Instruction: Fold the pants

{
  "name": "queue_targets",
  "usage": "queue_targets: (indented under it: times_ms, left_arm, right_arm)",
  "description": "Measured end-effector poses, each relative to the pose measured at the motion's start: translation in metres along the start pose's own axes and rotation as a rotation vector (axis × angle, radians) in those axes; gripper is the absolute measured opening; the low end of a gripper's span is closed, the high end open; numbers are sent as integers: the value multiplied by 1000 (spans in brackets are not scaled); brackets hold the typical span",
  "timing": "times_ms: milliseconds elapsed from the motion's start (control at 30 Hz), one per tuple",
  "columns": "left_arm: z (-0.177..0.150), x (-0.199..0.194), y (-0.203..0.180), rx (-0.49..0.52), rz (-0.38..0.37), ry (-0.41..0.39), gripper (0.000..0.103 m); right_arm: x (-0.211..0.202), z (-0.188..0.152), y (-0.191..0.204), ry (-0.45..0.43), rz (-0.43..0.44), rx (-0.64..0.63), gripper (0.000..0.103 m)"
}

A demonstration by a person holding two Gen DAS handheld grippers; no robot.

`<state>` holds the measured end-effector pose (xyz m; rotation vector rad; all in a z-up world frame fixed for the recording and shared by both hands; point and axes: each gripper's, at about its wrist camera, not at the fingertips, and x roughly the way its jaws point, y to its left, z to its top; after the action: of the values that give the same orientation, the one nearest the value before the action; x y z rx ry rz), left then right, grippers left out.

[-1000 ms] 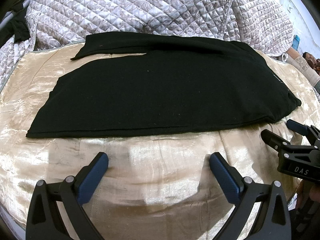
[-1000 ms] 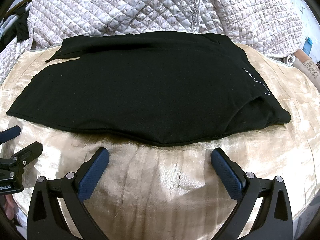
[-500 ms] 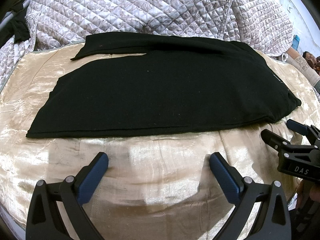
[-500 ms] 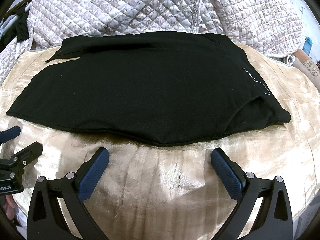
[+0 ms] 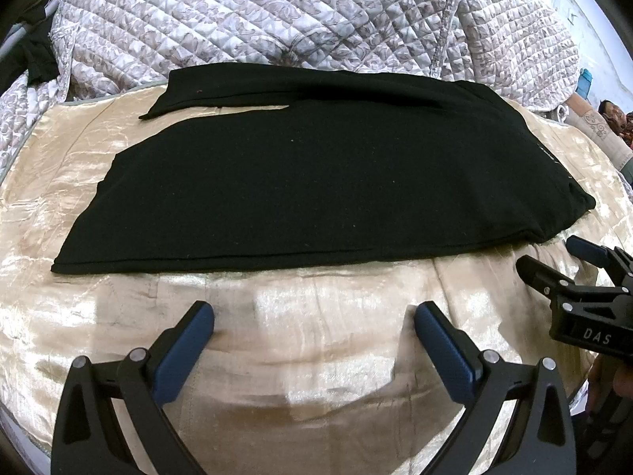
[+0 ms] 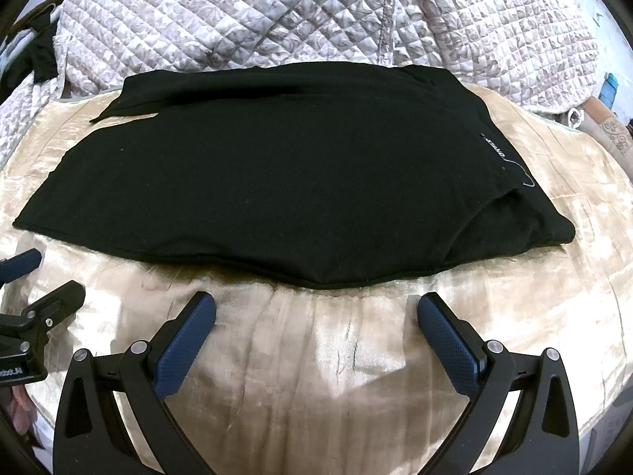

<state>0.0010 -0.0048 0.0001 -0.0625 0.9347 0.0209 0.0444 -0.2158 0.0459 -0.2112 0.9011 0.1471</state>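
Left wrist view: black pants (image 5: 316, 182) lie flat on gold satin bedspread (image 5: 316, 336), long axis left-right, leg hems at left, waist at right. Left gripper (image 5: 312, 324) spread wide, empty, short of near edge. Fabric looks soft, light, limp; satin likely slippery.

Right wrist view: right gripper (image 6: 316, 312) released, empty. Recommend pinching waist corner (image 6: 554, 233) and hems.

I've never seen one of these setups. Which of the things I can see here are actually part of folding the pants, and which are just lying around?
Part of the job:
- black pants, lying flat on the gold satin cover
- left gripper, open
- right gripper, open

Just lying about:
- quilted blanket bunched up behind
- dark garment at the far left
- blue object at the far right
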Motion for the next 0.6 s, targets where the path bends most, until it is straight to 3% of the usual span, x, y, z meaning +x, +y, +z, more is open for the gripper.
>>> queue_targets:
  times_ms: [600]
  left_arm:
    - [1, 0, 1, 0, -4, 0, 103]
  right_arm:
    - [0, 1, -1, -5, -11, -3, 102]
